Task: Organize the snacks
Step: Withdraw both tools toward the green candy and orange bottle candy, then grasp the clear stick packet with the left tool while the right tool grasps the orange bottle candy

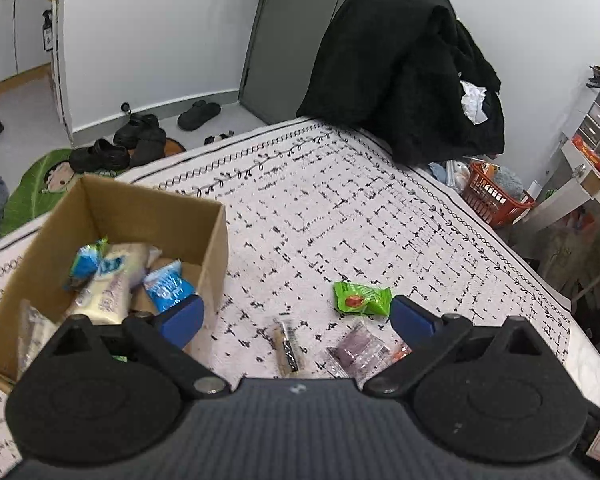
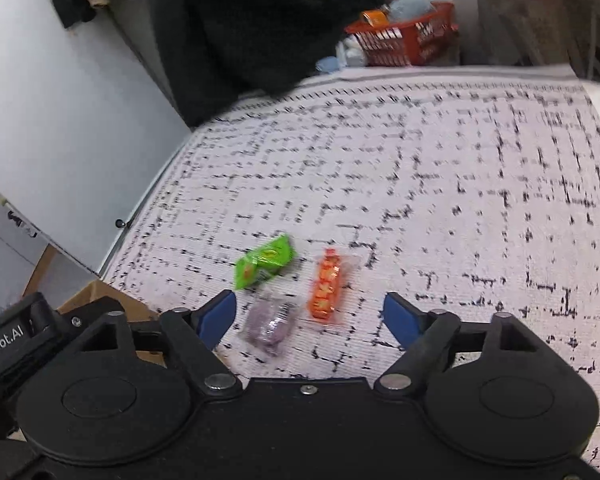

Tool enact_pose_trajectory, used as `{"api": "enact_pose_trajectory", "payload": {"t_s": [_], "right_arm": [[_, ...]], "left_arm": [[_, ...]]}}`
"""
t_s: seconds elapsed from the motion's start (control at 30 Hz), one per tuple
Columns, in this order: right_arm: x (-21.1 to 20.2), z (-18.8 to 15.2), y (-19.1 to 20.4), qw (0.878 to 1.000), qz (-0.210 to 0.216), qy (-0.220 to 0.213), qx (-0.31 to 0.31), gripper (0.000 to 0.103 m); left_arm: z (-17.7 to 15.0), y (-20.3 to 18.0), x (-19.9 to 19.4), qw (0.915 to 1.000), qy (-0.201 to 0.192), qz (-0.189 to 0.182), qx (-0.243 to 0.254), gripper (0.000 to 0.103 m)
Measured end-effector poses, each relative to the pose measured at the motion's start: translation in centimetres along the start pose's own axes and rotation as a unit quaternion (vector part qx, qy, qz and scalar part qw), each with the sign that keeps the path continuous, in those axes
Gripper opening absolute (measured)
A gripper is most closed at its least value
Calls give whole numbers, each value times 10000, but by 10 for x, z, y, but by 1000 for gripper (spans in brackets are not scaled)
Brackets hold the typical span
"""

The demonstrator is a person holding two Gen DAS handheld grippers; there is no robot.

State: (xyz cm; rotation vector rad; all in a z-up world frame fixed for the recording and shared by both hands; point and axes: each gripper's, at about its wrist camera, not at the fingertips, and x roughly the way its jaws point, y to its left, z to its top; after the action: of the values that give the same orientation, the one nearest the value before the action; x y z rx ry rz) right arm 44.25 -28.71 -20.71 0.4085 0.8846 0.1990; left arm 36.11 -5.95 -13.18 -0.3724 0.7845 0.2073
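Even, soft indoor light, no hard shadows or glare. Left wrist view sharp; strong fisheye bending at edges, wall (image 1: 148, 40) lines curve. Right wrist view motion-blurred throughout: bedspread (image 2: 420, 160) pattern smeared, orange basket (image 2: 404, 40) soft. Black coat (image 1: 400, 60) loses detail, near-crushed blacks.

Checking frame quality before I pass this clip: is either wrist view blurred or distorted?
Left wrist view: sharp on the cardboard box and green snack packet, with fisheye bending at the edges. Right wrist view: motion-smeared; the patterned cover streaks and the orange packet is soft.
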Motion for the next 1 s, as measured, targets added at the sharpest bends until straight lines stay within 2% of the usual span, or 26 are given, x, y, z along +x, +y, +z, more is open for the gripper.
{"api": "enact_pose_trajectory", "payload": {"t_s": [0.03, 0.2, 0.27, 0.4, 0.43, 0.53, 1.0], "right_arm": [[4, 0, -4, 10000, 2, 54, 67, 73], [17, 0, -18, 9988, 104, 235, 410, 61], [22, 0, -20, 9986, 121, 265, 453, 60], [36, -1, -24, 9973, 158, 412, 589, 54], [40, -1, -25, 9969, 152, 452, 629, 53], [46, -1, -28, 9961, 147, 490, 717, 51], [63, 4, -28, 9960, 216, 355, 786, 50]], "left_arm": [[-1, -1, 3, 10000, 29, 9, -33, 96], [-10, -2, 24, 9992, 285, 36, -261, 76], [-14, -2, 32, 9988, 377, 19, -297, 72], [-22, -7, 45, 9990, 377, 156, -161, 68], [-23, -9, 47, 9992, 373, 85, -135, 68], [-27, -12, 59, 9983, 531, 103, -237, 64], [-42, -6, 97, 9948, 651, 529, -575, 50]]}}
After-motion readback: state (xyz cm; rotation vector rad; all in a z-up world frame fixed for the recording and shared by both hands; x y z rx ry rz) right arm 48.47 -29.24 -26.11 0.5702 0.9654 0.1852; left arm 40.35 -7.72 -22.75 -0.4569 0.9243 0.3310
